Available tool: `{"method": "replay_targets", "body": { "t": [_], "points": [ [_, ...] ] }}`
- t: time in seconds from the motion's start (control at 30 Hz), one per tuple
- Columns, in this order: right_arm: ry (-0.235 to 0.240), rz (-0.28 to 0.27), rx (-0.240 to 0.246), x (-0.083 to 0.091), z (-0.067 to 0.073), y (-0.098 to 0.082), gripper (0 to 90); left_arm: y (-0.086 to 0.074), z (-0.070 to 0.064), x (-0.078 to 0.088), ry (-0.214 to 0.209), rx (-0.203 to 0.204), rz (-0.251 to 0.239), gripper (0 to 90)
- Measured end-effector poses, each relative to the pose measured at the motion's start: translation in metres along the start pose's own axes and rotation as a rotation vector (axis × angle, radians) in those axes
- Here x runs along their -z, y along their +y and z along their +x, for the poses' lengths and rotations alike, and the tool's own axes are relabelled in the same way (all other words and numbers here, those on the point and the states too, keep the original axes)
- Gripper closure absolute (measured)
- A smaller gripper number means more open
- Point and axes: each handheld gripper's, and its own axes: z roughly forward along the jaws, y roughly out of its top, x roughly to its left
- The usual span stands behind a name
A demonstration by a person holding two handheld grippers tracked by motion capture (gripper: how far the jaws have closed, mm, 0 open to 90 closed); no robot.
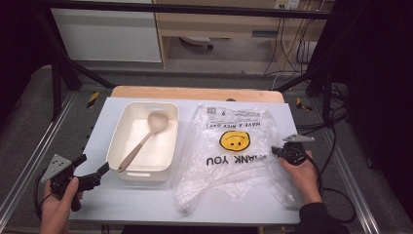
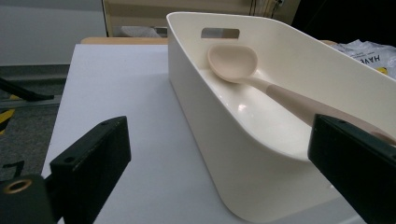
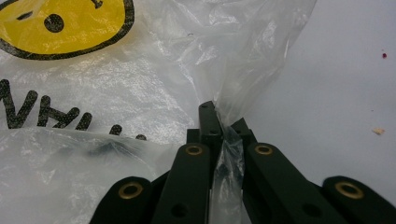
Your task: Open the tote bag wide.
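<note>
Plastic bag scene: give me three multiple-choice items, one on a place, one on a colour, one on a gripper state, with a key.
1. Where does the spoon lie?
A. In the bin
B. On the bag
C. On the bare table

2. What colour is the smiley on the bag?
A. Red
B. Yellow
C. Green

3. How is the right gripper?
A. Open above the bag
B. Shut on the spoon
C. Shut on the bag

Key: 1 A, spoon rests inside the white bin; 2 B, face is yellow with black outline; 3 C, film is pinched between its closed jaws.
</note>
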Motion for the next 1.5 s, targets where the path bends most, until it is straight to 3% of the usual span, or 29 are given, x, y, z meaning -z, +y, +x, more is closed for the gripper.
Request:
{"method": "replay_targets", "body": {
  "t": [0.5,0.7,1.37,1.5],
  "points": [
    [-0.075,-0.019,-0.048,-0.001,-0.008,0.001,90.0,0.000,0.001,0.000,0.007,0.004,0.003,5.7],
    [-0.112,-0.033,-0.093,-0.003,-0.019,0.001,90.0,0.000,0.001,0.000,0.011,0.004,0.001,5.6],
    [-0.163,-0.053,-0.231,-0.008,-0.040,0.008,90.0,-0.002,0.002,-0.001,0.028,0.008,0.010,5.6],
    [-0.158,-0.055,-0.221,-0.009,-0.036,0.009,89.1,-0.002,0.003,0.000,0.034,0.008,0.003,5.6]
  ]
}}
